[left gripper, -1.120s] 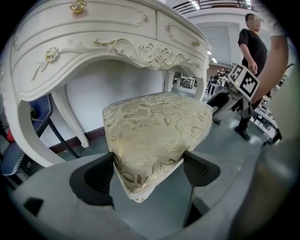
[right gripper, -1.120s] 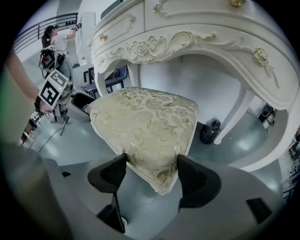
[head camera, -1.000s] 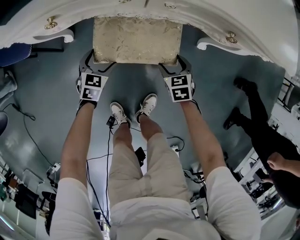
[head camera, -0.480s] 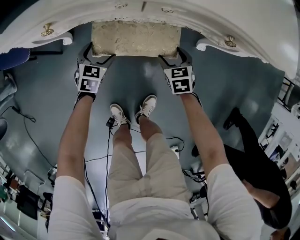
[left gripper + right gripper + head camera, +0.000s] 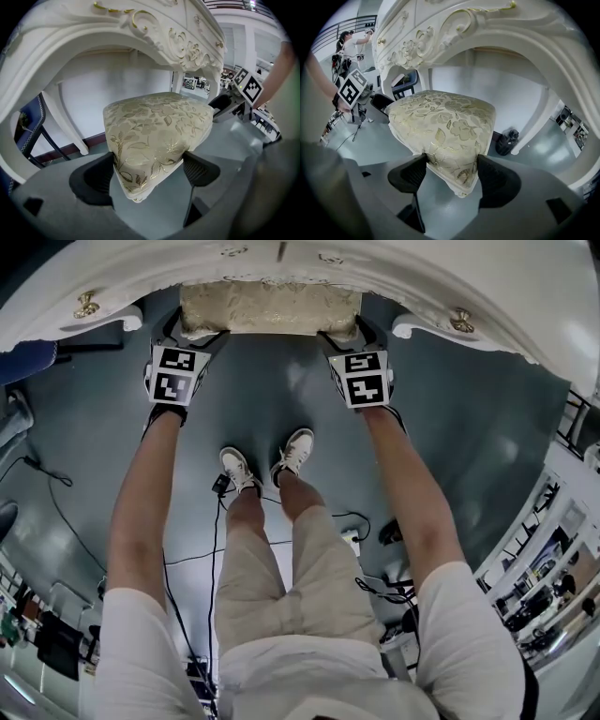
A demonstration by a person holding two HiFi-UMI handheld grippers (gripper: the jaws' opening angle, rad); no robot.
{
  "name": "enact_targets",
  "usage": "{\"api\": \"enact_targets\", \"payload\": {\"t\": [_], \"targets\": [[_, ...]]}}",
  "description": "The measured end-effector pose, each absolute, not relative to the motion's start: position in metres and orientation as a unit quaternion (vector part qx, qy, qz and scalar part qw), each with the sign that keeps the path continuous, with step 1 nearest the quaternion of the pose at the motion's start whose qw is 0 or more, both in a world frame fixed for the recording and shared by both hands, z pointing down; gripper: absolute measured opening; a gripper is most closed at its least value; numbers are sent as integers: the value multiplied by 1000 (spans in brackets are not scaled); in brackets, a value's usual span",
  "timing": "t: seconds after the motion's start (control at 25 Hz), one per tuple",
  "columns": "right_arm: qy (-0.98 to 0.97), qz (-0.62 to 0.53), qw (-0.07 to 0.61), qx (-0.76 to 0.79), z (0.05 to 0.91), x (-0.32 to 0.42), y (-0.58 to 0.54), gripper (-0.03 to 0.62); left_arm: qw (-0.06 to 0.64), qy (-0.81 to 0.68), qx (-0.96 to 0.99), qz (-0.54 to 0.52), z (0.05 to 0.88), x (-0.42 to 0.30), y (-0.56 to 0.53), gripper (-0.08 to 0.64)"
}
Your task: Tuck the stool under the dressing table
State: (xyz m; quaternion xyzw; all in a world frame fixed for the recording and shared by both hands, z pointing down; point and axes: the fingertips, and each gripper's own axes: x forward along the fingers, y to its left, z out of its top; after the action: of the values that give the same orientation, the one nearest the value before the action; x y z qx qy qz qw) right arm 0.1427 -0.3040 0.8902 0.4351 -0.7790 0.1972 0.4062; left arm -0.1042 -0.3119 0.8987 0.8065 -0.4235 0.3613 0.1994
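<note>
Mostly done: the gold-floral cushioned stool [image 5: 270,307] sits largely under the white carved dressing table [image 5: 441,282], only its near edge showing. Left gripper [image 5: 147,174] and right gripper [image 5: 450,176], jaws wide, each clamp a near corner; probably a short push remains.

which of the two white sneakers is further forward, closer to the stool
The white sneaker on the person's right foot: its toe reaches nearer the gold floral cushioned stool, while the left sneaker sits further back.

The grey floor [image 5: 487,418] bears the stool [image 5: 270,307] between the legs of the dressing table [image 5: 441,277]. Black cables [image 5: 216,540] trail by the person's shoes [image 5: 298,451].
</note>
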Motion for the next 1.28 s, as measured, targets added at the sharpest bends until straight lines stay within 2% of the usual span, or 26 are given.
{"api": "enact_targets", "payload": {"t": [0.6,1.08,1.16,1.2,1.28], "targets": [[-785,188,393,442,889,144,-342,342,197,-434,814,332,900,-102,-349,465],[-769,200,416,443,886,148,-350,339,214,-415,821,329,900,-99,-357,466],[-757,204,412,464,875,153,-342,348,229,-405,822,328,896,-96,-351,481],[-753,208,402,478,868,154,-337,333,240,-403,824,317,891,-95,-349,510],[-749,222,378,498,854,153,-321,330,253,-411,827,288,877,-96,-346,512]]}}
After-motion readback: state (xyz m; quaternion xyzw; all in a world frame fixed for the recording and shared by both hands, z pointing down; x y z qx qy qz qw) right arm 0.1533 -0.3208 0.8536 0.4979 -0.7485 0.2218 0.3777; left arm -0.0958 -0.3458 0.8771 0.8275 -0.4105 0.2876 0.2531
